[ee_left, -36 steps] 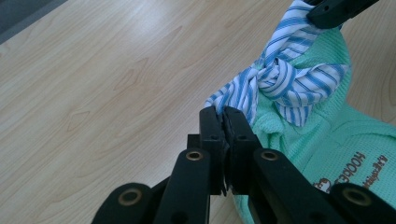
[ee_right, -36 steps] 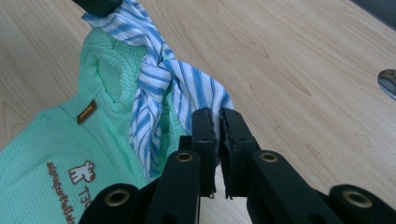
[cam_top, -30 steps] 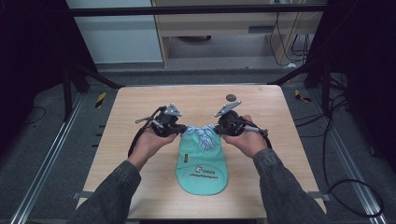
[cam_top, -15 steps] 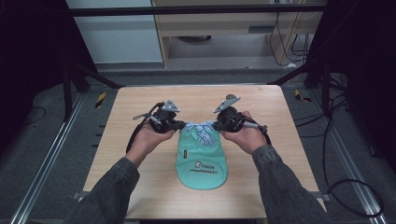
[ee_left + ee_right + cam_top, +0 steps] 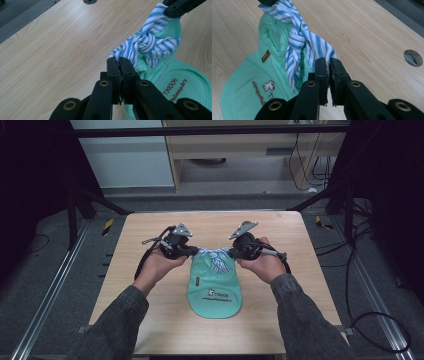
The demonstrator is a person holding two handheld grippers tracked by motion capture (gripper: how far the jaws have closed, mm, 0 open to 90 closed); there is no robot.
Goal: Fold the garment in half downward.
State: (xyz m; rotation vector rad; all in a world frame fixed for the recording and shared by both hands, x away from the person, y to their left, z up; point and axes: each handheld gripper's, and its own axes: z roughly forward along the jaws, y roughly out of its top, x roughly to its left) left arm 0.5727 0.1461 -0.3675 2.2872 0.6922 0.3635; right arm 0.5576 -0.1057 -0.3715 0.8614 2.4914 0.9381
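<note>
On pale wood-grain table (image 5: 150,285), both jaws clamped on knotted striped ties (image 5: 146,43) of waffle-knit mint bib (image 5: 215,287).

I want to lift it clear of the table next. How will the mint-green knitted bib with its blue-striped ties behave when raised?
The mint-green knitted bib will probably hang limp: its cloth lies flat and creased. It looks light, thin knit. The knotted blue-striped ties, pinched by the left gripper and right gripper, may tighten under pull.

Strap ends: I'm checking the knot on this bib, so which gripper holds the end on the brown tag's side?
The left gripper. The tag sits on the bib's left edge; the right gripper pinches the other striped end.
</note>
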